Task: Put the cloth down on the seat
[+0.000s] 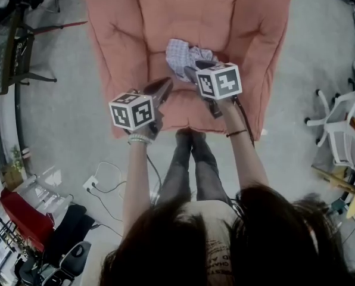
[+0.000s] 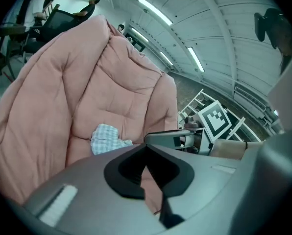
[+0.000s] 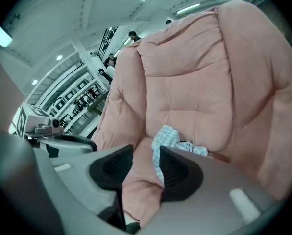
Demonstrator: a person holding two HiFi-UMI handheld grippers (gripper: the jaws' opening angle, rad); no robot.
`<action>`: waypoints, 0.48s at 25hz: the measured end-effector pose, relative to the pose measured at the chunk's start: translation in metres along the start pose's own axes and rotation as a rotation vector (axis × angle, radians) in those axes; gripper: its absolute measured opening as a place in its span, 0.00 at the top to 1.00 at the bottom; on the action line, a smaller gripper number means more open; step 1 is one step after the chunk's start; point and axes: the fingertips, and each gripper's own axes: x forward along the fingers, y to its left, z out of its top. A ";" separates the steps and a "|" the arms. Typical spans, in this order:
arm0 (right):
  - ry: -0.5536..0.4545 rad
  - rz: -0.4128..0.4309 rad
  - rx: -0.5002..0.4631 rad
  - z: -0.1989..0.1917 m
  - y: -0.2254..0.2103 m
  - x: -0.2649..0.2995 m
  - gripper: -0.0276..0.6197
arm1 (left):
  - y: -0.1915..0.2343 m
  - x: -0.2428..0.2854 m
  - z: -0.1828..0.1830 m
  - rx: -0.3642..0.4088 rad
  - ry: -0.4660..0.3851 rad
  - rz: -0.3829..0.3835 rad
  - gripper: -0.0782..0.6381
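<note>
A crumpled blue-and-white checked cloth (image 1: pixel 182 55) lies on the seat of the pink padded armchair (image 1: pixel 142 28), against the backrest. My right gripper (image 1: pixel 193 71) hovers just in front of it, open, with bare pink seat showing between its jaws; in the right gripper view the cloth (image 3: pixel 166 137) peeks out past the right jaw, and my right gripper (image 3: pixel 146 156) holds nothing. My left gripper (image 1: pixel 164 88) hangs over the seat's front left part, shut and empty. In the left gripper view the cloth (image 2: pixel 107 137) sits ahead to the left of my left gripper (image 2: pixel 146 156).
The person's legs (image 1: pixel 192 159) stand right at the armchair's front edge. A white chair frame (image 1: pixel 339 121) is to the right, a power strip with cables (image 1: pixel 94 185) lies on the floor at left, and black chairs (image 1: pixel 11 52) stand at the far left.
</note>
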 end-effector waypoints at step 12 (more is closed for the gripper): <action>-0.188 0.091 0.039 0.026 0.053 -0.085 0.79 | -0.065 -0.041 0.032 0.009 -0.112 -0.014 0.90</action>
